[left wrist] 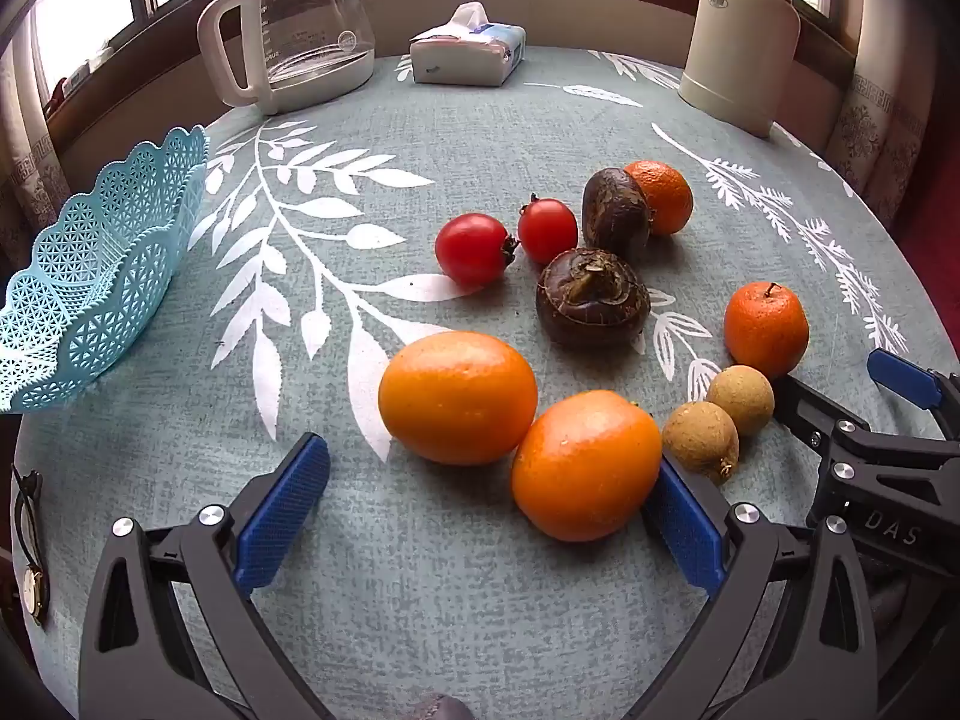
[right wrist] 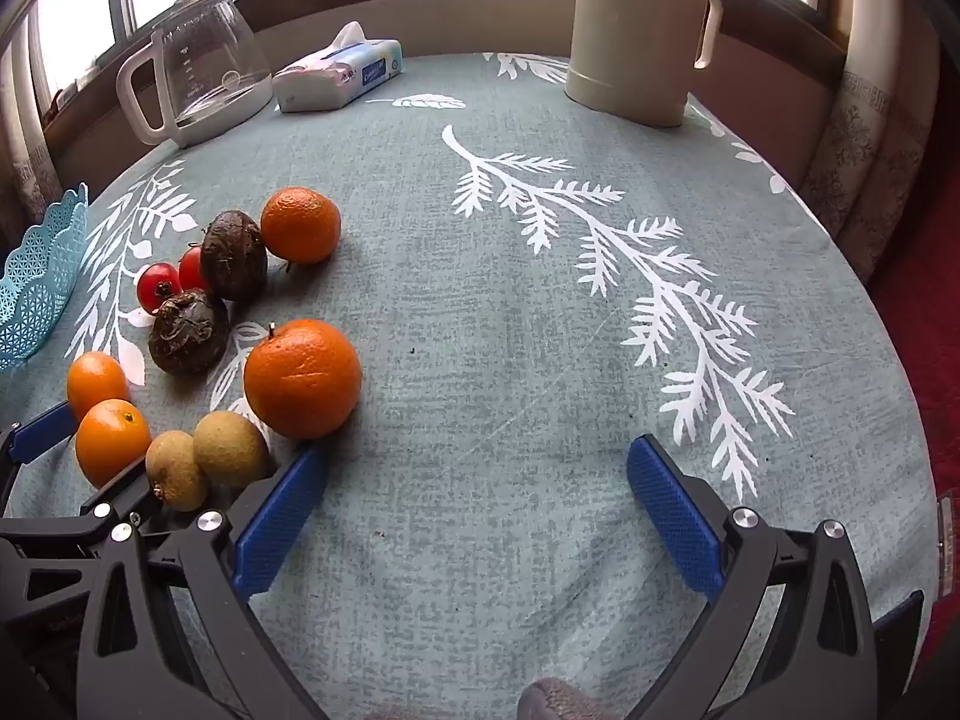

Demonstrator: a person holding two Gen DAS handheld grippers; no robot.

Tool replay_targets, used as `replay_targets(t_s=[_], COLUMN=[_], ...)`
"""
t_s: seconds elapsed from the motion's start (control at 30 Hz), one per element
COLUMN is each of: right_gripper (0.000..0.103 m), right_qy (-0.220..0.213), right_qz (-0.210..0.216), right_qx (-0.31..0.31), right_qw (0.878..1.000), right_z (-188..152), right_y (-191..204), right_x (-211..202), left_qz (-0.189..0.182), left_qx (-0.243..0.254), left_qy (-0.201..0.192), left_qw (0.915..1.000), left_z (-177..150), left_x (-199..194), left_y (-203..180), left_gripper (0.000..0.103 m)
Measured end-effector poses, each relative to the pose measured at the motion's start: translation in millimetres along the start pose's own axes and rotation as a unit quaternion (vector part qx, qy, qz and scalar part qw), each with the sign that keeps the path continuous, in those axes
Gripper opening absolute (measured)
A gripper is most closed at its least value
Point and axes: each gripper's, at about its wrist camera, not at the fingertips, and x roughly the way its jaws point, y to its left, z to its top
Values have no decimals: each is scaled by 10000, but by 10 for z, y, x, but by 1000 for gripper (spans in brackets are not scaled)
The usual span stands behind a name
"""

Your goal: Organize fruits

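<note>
Table: teal leaf-print cloth, fruit clustered centre-left.
Basket: far left edge, holds no visible fruit.
Left gripper: jaws spread wide, nothing held; two kumquats just ahead, near one touching right pad.
Right gripper: jaws spread wide over bare cloth, nothing held; left pad just beside longans.
Mandarins, water chestnuts, tomatoes: loose, some touching.
Risk: round fruit rolls if nudged; closing on the touching kumquats may squeeze one out; grippers close together, may collide.

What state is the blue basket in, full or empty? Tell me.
Empty, as far as shown. The blue basket sits upright at the table's left edge, its visible lattice interior bare; every fruit, like the nearest orange, lies on the tablecloth.
</note>
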Motion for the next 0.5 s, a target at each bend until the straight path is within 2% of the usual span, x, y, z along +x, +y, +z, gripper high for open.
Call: replay_targets(t_s=[0.5], right_gripper=[98], right_qy=[67], right_qz=[27], right_qx=[38], right_qw=[10000], right_z=[-6], right_y=[-35], right_x=[-4], left_qz=[-65], left_qx=[-37], left_qy=[46], left_qw=[10000], left_z=[34], left_x=[75], left_y=[39], left_gripper=[101])
